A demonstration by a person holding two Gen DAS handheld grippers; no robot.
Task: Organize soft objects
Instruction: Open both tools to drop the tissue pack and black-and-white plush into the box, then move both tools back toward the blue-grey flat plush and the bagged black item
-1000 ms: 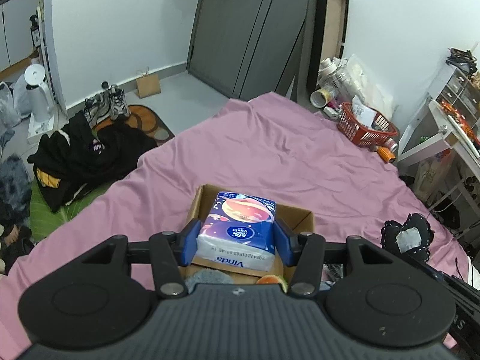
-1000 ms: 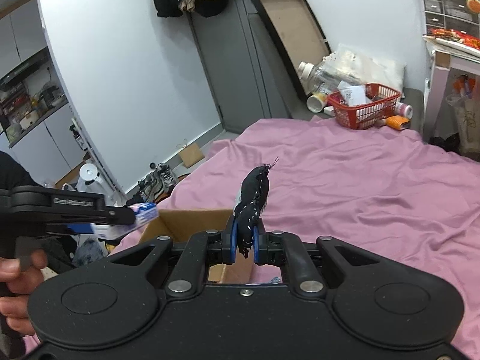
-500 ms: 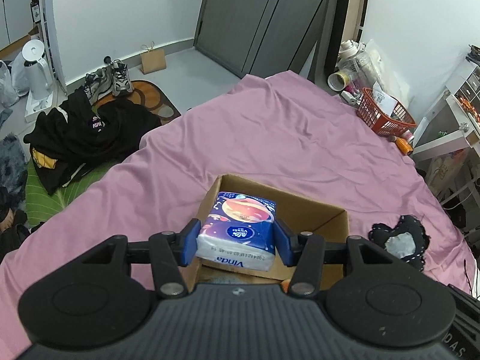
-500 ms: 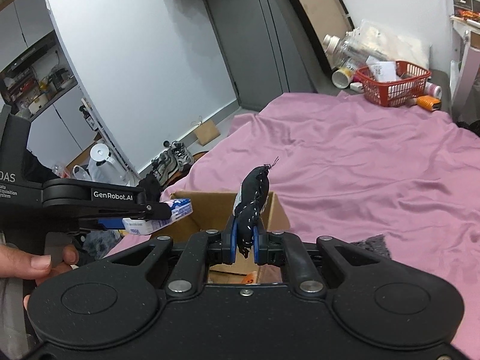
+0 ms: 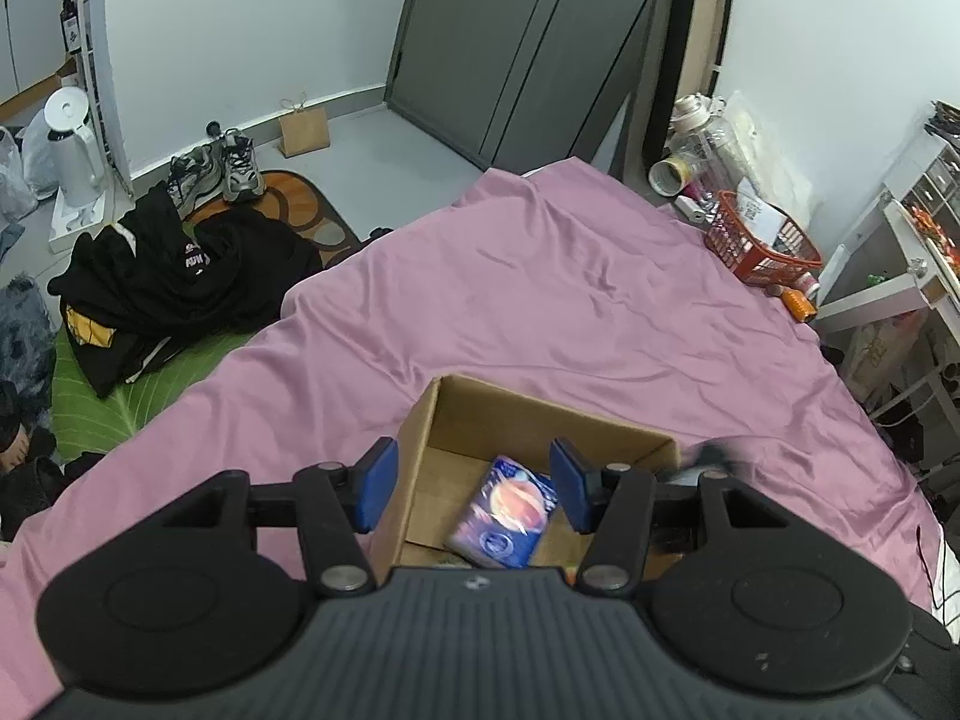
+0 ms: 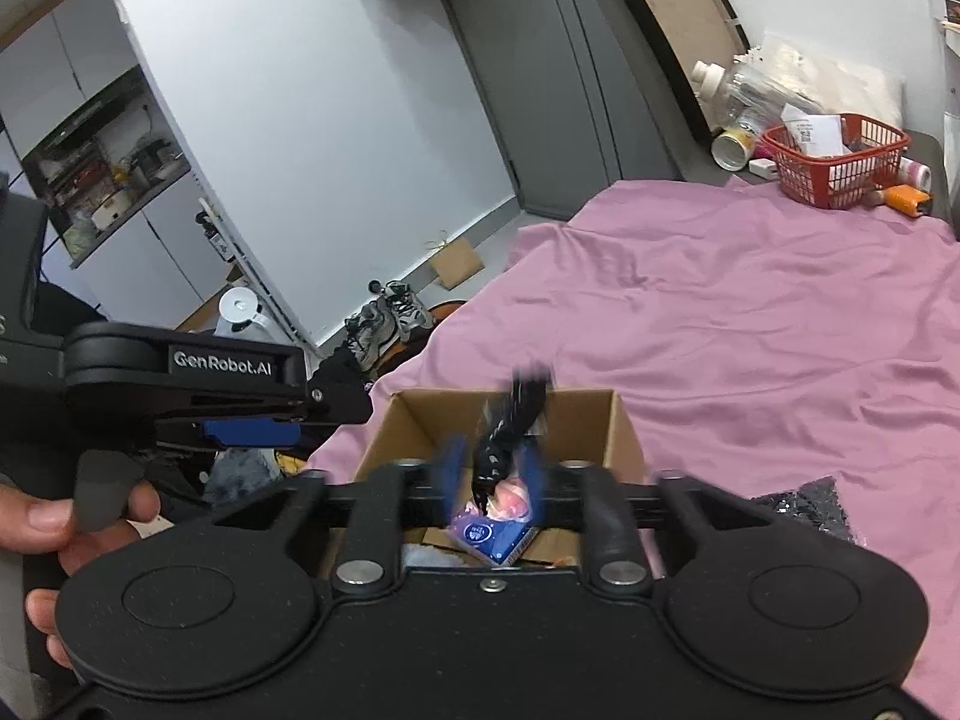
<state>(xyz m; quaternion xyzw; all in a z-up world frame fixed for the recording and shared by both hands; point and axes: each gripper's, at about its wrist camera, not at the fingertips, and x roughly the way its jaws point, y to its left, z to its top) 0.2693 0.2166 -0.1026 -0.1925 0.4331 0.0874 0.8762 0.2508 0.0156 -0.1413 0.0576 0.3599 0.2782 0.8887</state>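
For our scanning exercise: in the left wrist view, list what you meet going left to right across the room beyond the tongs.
White kettle → black clothes pile → sneakers → paper bag → cardboard box → red basket → white shelf unit.

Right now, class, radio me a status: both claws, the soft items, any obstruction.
Left claw open, empty, above box. Tissue pack lying in box. Right claw open over box, black soft item between its fingers, blurred. Nothing blocking the box.

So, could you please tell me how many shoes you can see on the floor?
2. A grey sneaker and its partner stand side by side against the white wall, at the far edge of the orange mat. Others may be hidden under the black clothes.
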